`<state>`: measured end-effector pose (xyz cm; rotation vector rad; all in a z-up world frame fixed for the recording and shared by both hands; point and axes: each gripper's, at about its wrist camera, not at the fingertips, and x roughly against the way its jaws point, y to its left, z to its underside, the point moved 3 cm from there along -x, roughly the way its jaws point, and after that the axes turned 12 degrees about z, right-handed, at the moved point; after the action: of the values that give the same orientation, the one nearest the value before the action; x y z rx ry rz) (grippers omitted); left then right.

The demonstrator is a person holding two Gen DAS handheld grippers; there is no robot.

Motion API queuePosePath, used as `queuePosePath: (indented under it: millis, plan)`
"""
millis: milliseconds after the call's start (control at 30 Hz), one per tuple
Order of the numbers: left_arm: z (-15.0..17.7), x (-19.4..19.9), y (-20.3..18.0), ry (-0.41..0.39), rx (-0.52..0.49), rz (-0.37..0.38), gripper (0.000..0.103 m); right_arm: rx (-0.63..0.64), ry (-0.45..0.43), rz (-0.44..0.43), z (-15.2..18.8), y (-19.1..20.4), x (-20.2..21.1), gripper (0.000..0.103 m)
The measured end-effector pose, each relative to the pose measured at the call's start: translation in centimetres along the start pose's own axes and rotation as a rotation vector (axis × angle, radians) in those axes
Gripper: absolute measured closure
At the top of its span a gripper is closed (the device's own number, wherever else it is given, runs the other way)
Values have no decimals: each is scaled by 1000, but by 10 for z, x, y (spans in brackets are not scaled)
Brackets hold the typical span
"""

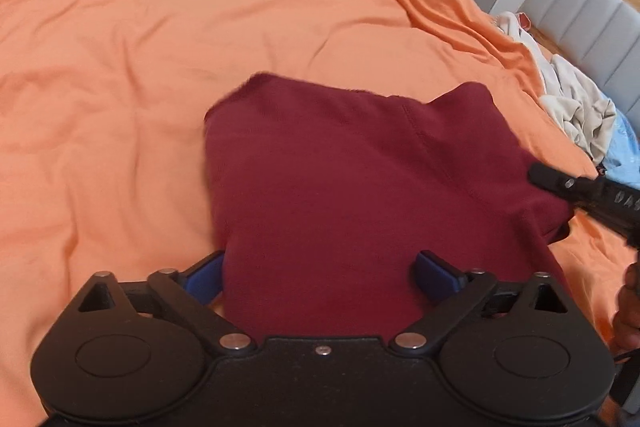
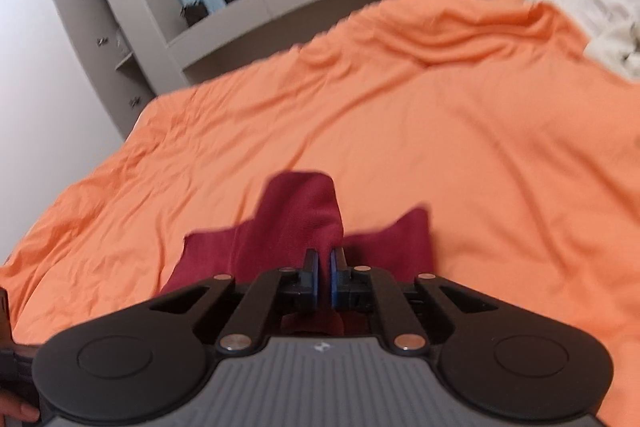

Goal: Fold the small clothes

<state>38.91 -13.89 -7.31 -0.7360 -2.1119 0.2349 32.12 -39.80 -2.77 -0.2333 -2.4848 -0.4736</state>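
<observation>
On orange bedsheet (image 1: 120, 67): maroon garment (image 1: 340, 187) rumpled, part-folded; right gripper (image 2: 324, 259) pinching its edge, left gripper (image 1: 320, 269) spread wide over it.

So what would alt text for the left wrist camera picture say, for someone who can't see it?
A dark red garment lies on an orange bedspread, with the left gripper open wide over its near edge, blue pads either side. The right gripper comes in from the right, pinching the garment's far right edge. Pale crumpled clothes sit by the grey headboard.
</observation>
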Motion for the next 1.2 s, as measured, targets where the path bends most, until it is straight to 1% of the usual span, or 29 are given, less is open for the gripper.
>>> queuePosePath:
  millis: [67,100,200,300,367,467,533,567,600,633,667,700,733,767,800,833,867,933,1000,1033,1100,1167,1200]
  plan:
    - [0,-1,-8,0,-38,0,2,-17,-8,21,-4,-12,3,97]
    - [0,1,-8,-1,-36,8,2,-36,1,37,-5,-19,0,97]
    - [2,12,0,5,11,44,2,-81,45,63,3,-37,-11,97]
    - [3,33,12,-18,47,81,2,-88,67,81,11,-42,-21,97]
    - [4,44,21,-29,58,82,1,-79,57,104,12,-44,-23,97]
    - [5,54,31,-39,63,63,1,-87,51,106,14,-44,-22,97]
    - [7,54,34,-24,62,58,1,-76,65,102,17,-42,-20,95]
    - [7,53,36,-15,62,51,1,-59,67,97,18,-38,-16,93]
    - [9,52,36,-9,61,46,1,-43,66,97,19,-36,-12,90]
    - [10,51,37,-5,62,45,1,-28,65,101,19,-34,-7,83]
    - [11,50,38,-4,65,46,1,-12,60,103,19,-32,0,68]
    - [12,50,38,-5,70,47,1,5,53,97,20,-30,8,56]
    - [12,50,39,-7,73,48,1,20,45,86,20,-28,16,39]
    - [12,50,40,-9,76,48,1,41,35,67,23,-25,27,34]
    - [13,50,40,-10,79,49,1,67,32,46,26,-21,36,34]
    - [13,50,39,-11,83,48,1,95,31,24,28,-17,45,31]
    - [13,50,39,-10,87,48,1,132,31,-5,33,-12,55,25]
    - [14,51,39,-10,90,46,1,209,36,-63,44,0,70,21]
    - [14,51,38,-9,90,42,1,297,45,-97,56,15,79,21]
    - [14,51,38,-8,92,40,1,337,41,-95,61,22,81,22]
    - [14,52,38,-9,99,38,1,415,33,-82,71,35,81,28]
    - [13,53,36,-8,103,36,1,467,52,-69,78,45,75,44]
    - [13,53,36,-8,101,36,1,483,66,-75,80,50,72,47]
